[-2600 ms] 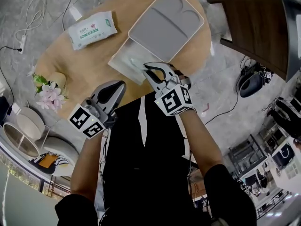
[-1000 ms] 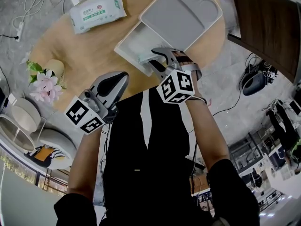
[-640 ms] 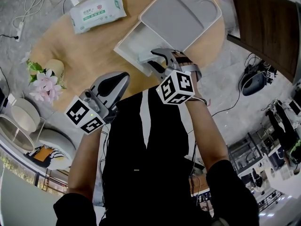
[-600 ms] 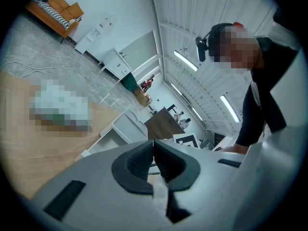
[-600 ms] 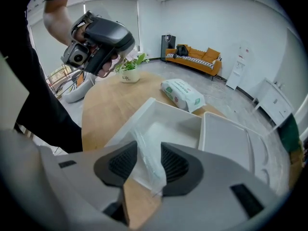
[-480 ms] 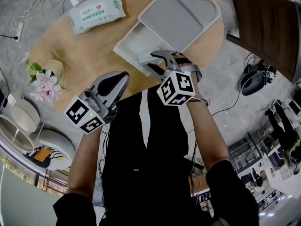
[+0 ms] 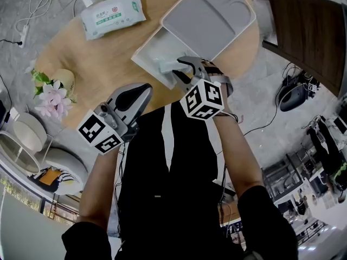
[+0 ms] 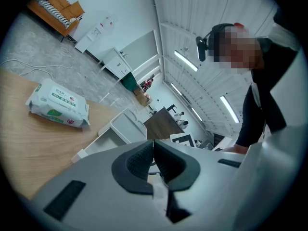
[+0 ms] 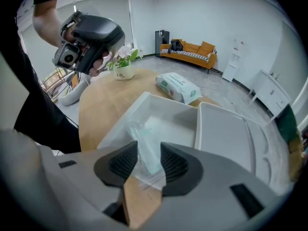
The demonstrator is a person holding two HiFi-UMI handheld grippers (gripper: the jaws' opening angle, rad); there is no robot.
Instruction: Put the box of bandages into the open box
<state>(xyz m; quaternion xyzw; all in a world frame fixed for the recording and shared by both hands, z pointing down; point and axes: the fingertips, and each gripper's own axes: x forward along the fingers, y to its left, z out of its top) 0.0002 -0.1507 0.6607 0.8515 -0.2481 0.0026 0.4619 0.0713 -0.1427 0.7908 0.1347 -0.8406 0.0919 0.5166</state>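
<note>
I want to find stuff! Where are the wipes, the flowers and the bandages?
wipes (image 7: 113, 15): head view, middle of the pack.
flowers (image 7: 52, 101): head view, pink blossoms.
bandages (image 9: 148, 155): right gripper view, wrapped part between the jaws.

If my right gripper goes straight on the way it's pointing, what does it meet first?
Most likely the floor of the open box, just ahead. The right gripper is shut on the box of bandages, which sticks out in front and would probably touch first. The exact depth is unclear.
</note>
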